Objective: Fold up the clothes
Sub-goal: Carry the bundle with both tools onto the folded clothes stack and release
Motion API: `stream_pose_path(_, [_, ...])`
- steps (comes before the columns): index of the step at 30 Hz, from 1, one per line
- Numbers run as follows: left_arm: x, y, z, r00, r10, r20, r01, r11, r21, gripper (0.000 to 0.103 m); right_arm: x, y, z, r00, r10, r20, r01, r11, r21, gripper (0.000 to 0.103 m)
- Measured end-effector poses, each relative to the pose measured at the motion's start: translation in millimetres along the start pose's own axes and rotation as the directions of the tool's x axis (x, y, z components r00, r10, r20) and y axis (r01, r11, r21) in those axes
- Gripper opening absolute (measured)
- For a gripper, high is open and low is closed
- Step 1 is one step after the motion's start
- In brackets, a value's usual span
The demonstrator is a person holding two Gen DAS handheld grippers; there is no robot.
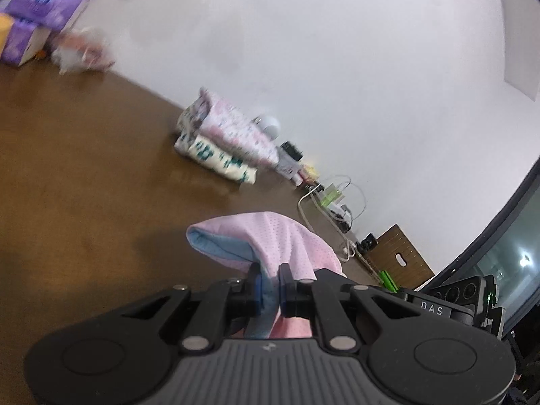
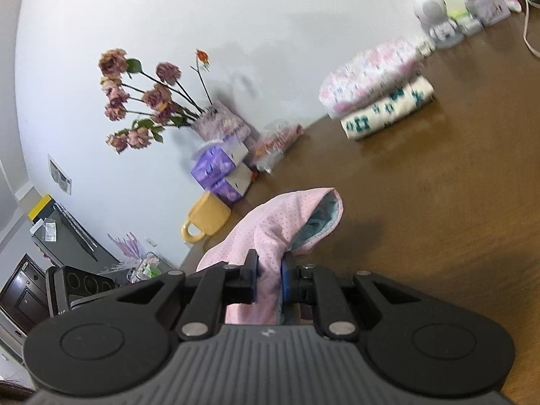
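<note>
A pink dotted garment with a blue lining (image 1: 270,239) is pinched in my left gripper (image 1: 269,280), which is shut on it above the brown table (image 1: 84,185). My right gripper (image 2: 269,270) is shut on another part of the same pink garment (image 2: 283,219), which bunches up in front of the fingers. Both hold the cloth lifted off the table. A stack of folded clothes, a pink floral piece on a cream and teal one (image 1: 219,138), lies by the wall; it also shows in the right wrist view (image 2: 378,87).
Purple tissue packs (image 2: 219,168), a yellow mug (image 2: 206,219), a vase of dried roses (image 2: 152,98) and a snack bag (image 2: 276,145) stand along the wall. A white round device (image 2: 433,17), small boxes and cables (image 1: 330,199) sit at the table's far end. The other gripper's body (image 1: 465,297) is at the right.
</note>
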State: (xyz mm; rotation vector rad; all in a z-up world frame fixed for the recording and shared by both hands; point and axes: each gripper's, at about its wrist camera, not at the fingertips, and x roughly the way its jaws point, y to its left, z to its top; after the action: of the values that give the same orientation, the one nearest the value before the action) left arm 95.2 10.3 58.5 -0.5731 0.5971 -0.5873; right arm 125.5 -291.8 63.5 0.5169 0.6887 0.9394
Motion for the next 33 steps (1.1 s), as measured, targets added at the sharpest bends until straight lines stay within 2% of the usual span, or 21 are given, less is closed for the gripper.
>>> stream_pose_path(6, [13, -32, 44, 0.997, -0.018, 0.080, 0.009, 0.994, 0.109, 0.008, -4, 17, 42, 0.997, 0.002, 0.072, 0.005, 0.995, -0.098, 0.013])
stream_pose_path(13, [54, -52, 118, 0.982, -0.066, 0.174, 0.039, 0.988, 0.152, 0.008, 9, 24, 123, 0.988, -0.008, 0.156, 0.034, 0.985, -0.167, 0.013])
stream_pose_path(15, [75, -53, 138, 0.982, -0.069, 0.178, 0.039, 0.986, 0.163, 0.008, 21, 17, 148, 0.984, -0.015, 0.175, 0.044, 0.986, -0.161, 0.013])
stream_pose_path(18, [112, -48, 167, 0.980, -0.060, 0.191, 0.024, 0.982, 0.189, 0.008, 47, -6, 182, 0.980, -0.037, 0.194, 0.065, 0.989, -0.136, 0.013])
stream_pose_path(24, [206, -2, 202, 0.986, 0.007, 0.164, -0.029, 0.991, 0.134, 0.008, 120, -88, 231, 0.982, -0.089, 0.165, 0.096, 0.995, -0.031, 0.013])
stream_pose_path(29, [268, 52, 206, 0.991, 0.072, 0.116, -0.075, 0.997, 0.019, 0.009, 173, -155, 232, 0.982, -0.122, 0.147, 0.118, 0.992, 0.040, 0.013])
stream_pose_path(33, [281, 79, 205, 0.987, 0.060, 0.151, -0.054, 0.998, -0.041, 0.012, 189, -178, 225, 0.977, -0.090, 0.193, 0.081, 0.995, 0.055, 0.013])
